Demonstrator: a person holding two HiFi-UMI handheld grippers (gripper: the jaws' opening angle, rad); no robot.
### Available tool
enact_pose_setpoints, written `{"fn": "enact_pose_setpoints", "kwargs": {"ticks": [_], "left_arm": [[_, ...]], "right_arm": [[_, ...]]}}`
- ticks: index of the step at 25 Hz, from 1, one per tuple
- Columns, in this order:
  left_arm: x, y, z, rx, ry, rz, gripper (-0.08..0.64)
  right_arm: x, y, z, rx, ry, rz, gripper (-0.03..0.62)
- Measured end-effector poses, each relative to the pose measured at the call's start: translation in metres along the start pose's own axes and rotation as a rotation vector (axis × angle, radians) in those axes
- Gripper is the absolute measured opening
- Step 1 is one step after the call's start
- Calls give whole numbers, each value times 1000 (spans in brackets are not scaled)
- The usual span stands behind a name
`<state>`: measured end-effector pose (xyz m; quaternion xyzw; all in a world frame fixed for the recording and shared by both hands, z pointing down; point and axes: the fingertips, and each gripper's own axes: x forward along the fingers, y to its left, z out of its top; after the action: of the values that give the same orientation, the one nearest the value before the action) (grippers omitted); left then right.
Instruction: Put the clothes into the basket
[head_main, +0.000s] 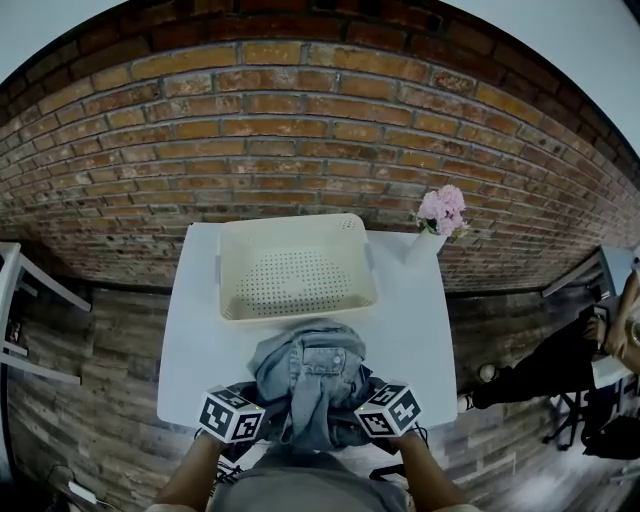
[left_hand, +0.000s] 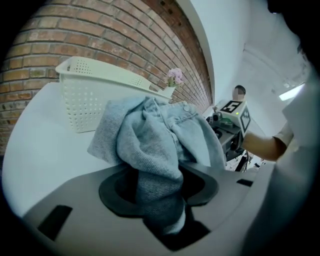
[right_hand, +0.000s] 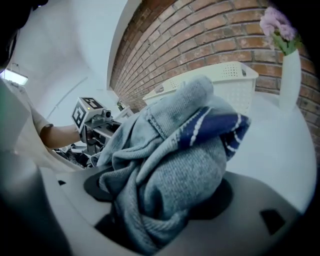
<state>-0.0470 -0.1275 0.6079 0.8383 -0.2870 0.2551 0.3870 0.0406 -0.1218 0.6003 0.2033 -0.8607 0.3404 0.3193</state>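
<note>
A bundle of clothes (head_main: 308, 375), with grey knit, pale denim and a blue striped piece, hangs lifted over the near part of the white table (head_main: 190, 330). My left gripper (head_main: 255, 400) is shut on the grey knit at the bundle's left; in the left gripper view the cloth (left_hand: 150, 142) fills the gap between the jaws (left_hand: 157, 187). My right gripper (head_main: 358, 398) is shut on the bundle's right side, and grey knit (right_hand: 175, 165) is bunched between its jaws (right_hand: 160, 195). The cream perforated basket (head_main: 298, 305) stands empty just beyond the clothes.
A white vase of pink flowers (head_main: 437, 225) stands at the table's far right corner, beside the basket. A brick wall (head_main: 300, 130) runs behind the table. A person's legs (head_main: 545, 375) show on the right. Another white table (head_main: 20, 300) stands at the left.
</note>
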Motion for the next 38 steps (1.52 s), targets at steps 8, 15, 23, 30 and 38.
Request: {"fn": "enact_pose_setpoints", "kwargs": {"ticks": [8,15,23,30,38], "left_arm": [[-40,-34,10,83,-46,32,192],[-73,-54,43,167,-116,71,192],[-106,-60,101,254,-206,120,192],[-119,-51,144,303,-247,152,192],[-123,-39,187,360,-274,190,192]], "right_arm": [[-33,38,10,-56,-76,-12,390],[-64,57,42,-138,-151,-40,390],[-92,62,101,-245,-229,-72,390],[-101,55,145,-296,-270,-94,390],[-108,38,185,-330,-305,-124,390]]}}
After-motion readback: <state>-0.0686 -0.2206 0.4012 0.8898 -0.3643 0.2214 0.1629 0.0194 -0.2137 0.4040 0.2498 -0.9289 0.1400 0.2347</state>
